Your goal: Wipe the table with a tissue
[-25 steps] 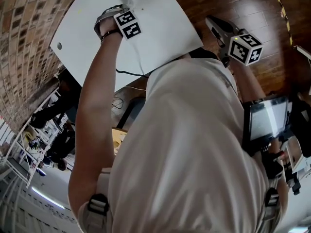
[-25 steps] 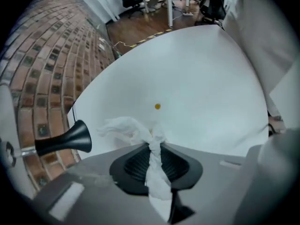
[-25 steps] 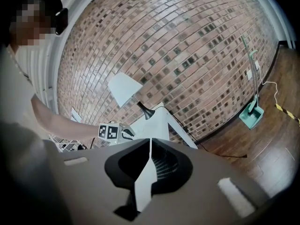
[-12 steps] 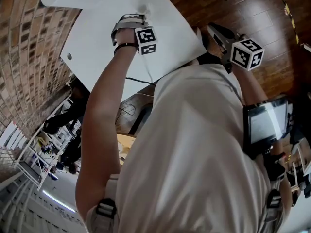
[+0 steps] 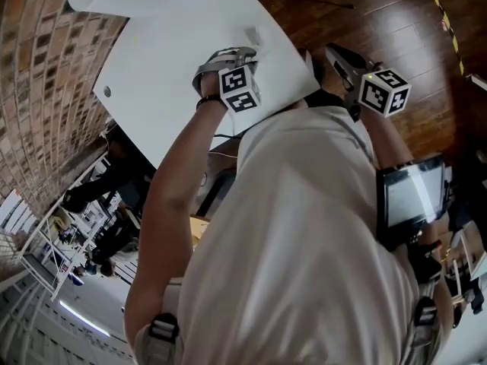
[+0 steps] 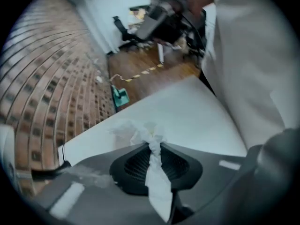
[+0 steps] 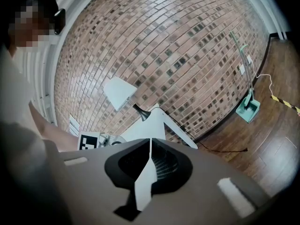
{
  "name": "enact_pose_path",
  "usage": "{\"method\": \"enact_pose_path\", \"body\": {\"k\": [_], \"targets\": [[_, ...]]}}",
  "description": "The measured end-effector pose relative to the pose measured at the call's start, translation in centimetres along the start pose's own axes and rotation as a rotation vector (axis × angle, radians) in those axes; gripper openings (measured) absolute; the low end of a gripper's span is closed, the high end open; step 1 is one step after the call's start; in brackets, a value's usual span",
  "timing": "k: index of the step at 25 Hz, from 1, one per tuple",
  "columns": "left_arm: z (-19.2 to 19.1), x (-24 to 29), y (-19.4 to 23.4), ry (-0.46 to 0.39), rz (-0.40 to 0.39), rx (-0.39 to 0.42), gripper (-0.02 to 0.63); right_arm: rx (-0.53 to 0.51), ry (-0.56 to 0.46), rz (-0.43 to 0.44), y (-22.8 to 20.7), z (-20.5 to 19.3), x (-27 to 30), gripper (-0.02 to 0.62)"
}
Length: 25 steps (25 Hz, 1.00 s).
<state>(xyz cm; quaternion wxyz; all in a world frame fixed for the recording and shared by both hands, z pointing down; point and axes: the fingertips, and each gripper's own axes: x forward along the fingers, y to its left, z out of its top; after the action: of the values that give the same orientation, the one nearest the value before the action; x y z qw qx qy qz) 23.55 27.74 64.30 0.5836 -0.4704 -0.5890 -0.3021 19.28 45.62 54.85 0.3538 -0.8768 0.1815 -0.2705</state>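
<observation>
1. White and smooth, the table (image 5: 160,74) spreads open from us toward the rough brick wall (image 5: 46,74); its near corner juts over glossy wooden floor (image 5: 380,21).
2. Our left tongs (image 6: 152,146) pinch a crumpled white tissue (image 6: 140,132), its ruffled end on the table near that corner.
3. Our right tongs (image 7: 150,146), jaws together and empty, hang over the floor just beside the table.

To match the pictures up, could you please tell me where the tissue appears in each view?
Head view: upper centre, the tissue is a faint white crumple just beyond the left gripper.
Left gripper view: lower centre, pinched between the fingers, bunched at their tips.
Right gripper view: cannot be made out; only the left gripper shows, lower left.
Shared landmark: the white table.
</observation>
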Motion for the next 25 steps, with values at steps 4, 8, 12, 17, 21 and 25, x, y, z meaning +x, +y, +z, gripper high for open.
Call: {"method": "enact_pose_path", "body": {"k": [4,8,12,17,21,25], "targets": [[2.8,-3.2,-0.8,-0.301,0.016,-0.548,0.061,0.013,0.017,-0.002,-0.2,-0.2,0.3,0.017],[0.7,-6.0,-2.1,-0.516,0.029,-1.084,0.062,-0.001,0.056,0.025,0.3,-0.8,1.2,0.017],[-3.2,-7.8,-5.4,-0.622,0.081,-1.360,0.063,-0.023,0.096,0.067,1.9,-1.5,2.3,0.017],[-3.1,-8.3,-8.0,-0.768,0.026,-1.398,0.063,-0.038,0.148,0.098,3.0,-2.4,4.3,0.017],[1.9,-7.6,-5.9,-0.935,-0.110,-1.358,0.063,-0.043,0.157,0.097,3.2,-2.6,4.0,0.017],[8.4,-7.2,-2.5,-1.102,-0.371,-1.335,0.063,-0.040,0.137,0.065,2.4,-2.0,2.7,0.017]]}}
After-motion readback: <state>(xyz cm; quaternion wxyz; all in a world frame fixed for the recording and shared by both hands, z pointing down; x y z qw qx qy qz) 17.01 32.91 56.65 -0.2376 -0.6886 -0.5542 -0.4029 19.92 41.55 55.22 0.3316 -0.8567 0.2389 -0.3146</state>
